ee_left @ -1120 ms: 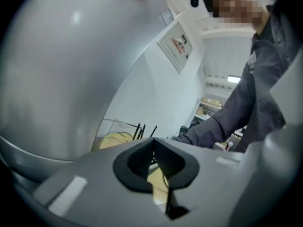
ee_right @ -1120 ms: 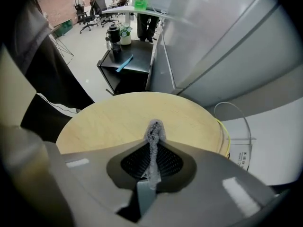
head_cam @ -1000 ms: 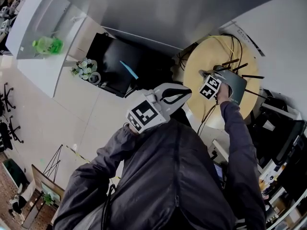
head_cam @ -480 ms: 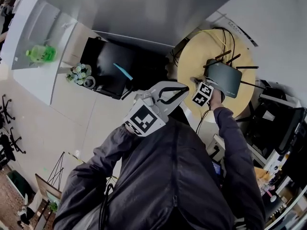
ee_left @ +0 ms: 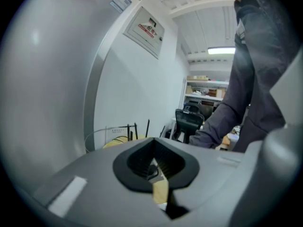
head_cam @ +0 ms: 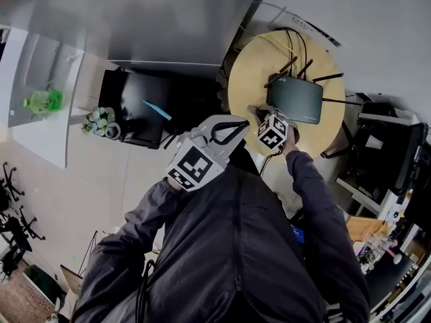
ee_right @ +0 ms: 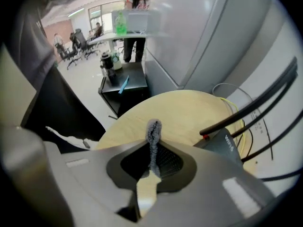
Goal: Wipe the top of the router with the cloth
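Note:
The dark grey router (head_cam: 296, 99), its antennas up, lies on a round wooden table (head_cam: 246, 86). My right gripper (head_cam: 257, 112) hovers over bare wood just left of the router, apart from it, shut on a grey cloth. In the right gripper view the cloth (ee_right: 154, 131) stands up as a pinched fold between the jaws of the gripper (ee_right: 152, 162), and the router (ee_right: 227, 145) lies to the right. My left gripper (head_cam: 232, 130) is held back off the table near my chest, shut with nothing in it. In the left gripper view the gripper (ee_left: 154, 167) faces the antennas (ee_left: 135, 129).
Yellow and black cables (head_cam: 283, 40) run along the table's far side by the wall. A black cabinet (head_cam: 135, 110) carrying a blue item stands left of the table. A black chair (head_cam: 384, 153) is at the right. A person (ee_right: 137, 13) stands behind a white counter with a green bottle (ee_right: 120, 22).
My right gripper has drawn back with the cloth from the router's top, past its left edge, to over the bare table. The left gripper has stayed by my chest.

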`<state>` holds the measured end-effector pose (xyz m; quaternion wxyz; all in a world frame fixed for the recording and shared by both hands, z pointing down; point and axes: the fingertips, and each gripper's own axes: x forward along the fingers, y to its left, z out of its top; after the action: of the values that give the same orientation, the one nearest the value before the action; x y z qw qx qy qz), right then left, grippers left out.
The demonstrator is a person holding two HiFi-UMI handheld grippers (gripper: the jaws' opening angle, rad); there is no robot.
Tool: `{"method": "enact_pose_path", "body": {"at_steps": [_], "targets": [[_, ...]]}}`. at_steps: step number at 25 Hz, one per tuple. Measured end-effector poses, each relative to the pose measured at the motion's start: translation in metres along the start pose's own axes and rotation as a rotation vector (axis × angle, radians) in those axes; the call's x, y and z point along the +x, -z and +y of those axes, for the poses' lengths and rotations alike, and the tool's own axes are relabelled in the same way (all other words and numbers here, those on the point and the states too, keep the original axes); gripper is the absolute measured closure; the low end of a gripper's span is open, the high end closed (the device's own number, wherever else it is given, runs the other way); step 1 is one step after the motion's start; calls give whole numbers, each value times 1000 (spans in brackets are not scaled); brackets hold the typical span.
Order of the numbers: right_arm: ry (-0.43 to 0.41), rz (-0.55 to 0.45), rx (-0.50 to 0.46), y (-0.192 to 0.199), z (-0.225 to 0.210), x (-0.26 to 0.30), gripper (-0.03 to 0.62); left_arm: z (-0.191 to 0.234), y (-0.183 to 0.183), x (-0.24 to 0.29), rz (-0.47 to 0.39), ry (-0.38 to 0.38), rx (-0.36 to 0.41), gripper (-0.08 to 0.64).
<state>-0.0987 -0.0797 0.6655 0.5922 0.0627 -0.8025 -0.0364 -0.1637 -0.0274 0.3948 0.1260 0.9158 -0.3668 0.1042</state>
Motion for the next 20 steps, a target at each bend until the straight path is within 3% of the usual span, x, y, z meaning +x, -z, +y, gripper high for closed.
{"method": "enact_pose_path", "body": {"at_steps": [6,10,20], "targets": [[-43,-177,418,20,11,-15,566,3,15,14,98,-63,0,560],[-83,-215,596,36,15,-14,566,0,21,22,130,-66,-28,560],[-87,-234,725,61,5,-6,566,-20,19,47,187,-40,28,560]]}}
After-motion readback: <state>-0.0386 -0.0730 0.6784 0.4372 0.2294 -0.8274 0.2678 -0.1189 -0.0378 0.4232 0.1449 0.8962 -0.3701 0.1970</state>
